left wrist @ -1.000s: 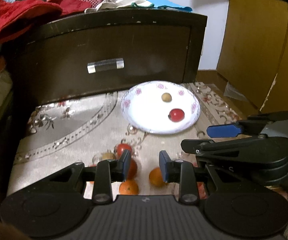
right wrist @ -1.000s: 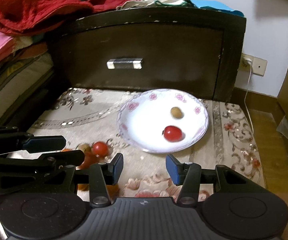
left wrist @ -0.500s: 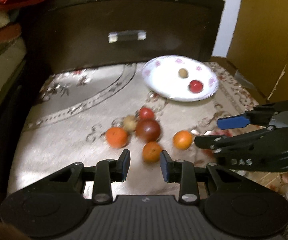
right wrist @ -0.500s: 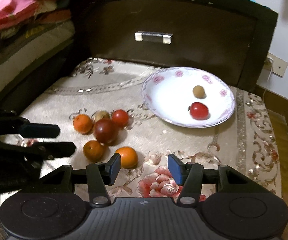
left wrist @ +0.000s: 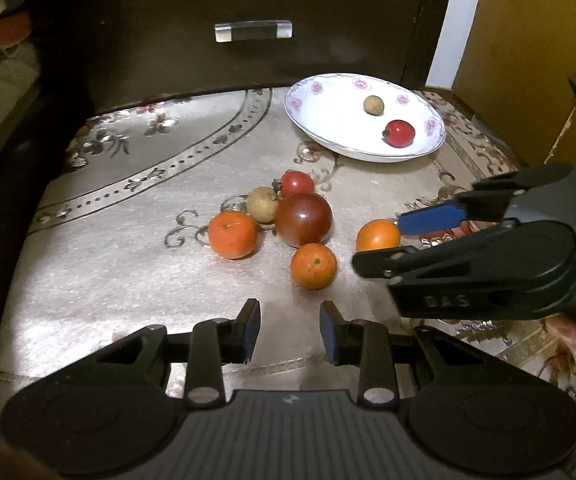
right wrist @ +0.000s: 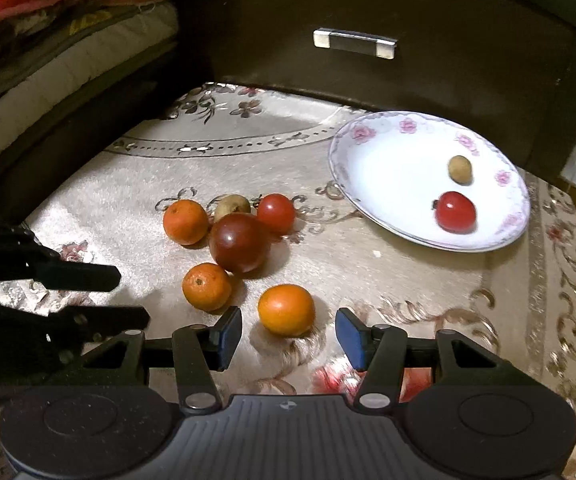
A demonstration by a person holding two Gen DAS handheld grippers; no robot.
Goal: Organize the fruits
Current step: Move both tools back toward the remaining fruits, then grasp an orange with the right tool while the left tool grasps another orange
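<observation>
Left wrist view: your left claw [left wrist: 290, 330] is part open with nothing between the pads. The nearest orange [left wrist: 313, 266] sits just ahead of the gap, a touch right of centre, not yet between the fingers. It's round, so no long axis to line up. The right claw [left wrist: 402, 240] comes in from the right edge; the far-right orange [left wrist: 377, 235] lies against its fingers and is partly covered, so I can't tell if they touch. The plate [left wrist: 308, 114] is well beyond, holding a red tomato [left wrist: 399, 133] and a small brown fruit [left wrist: 373, 104].

Right wrist view: the right claw [right wrist: 289, 336] has just been opening. That same orange [right wrist: 286, 309] sits just ahead of the gap, dead centre, pads clear on both sides. This hand is the nearer one for it. Push forward, then close. The left claw [right wrist: 128, 298] shows at the left edge, cut off. The dark tomato [right wrist: 239, 242], another orange [right wrist: 185, 222] and a red tomato [right wrist: 275, 213] cluster on the bench [right wrist: 408, 280]; the pale fruit behind them is half hidden.
</observation>
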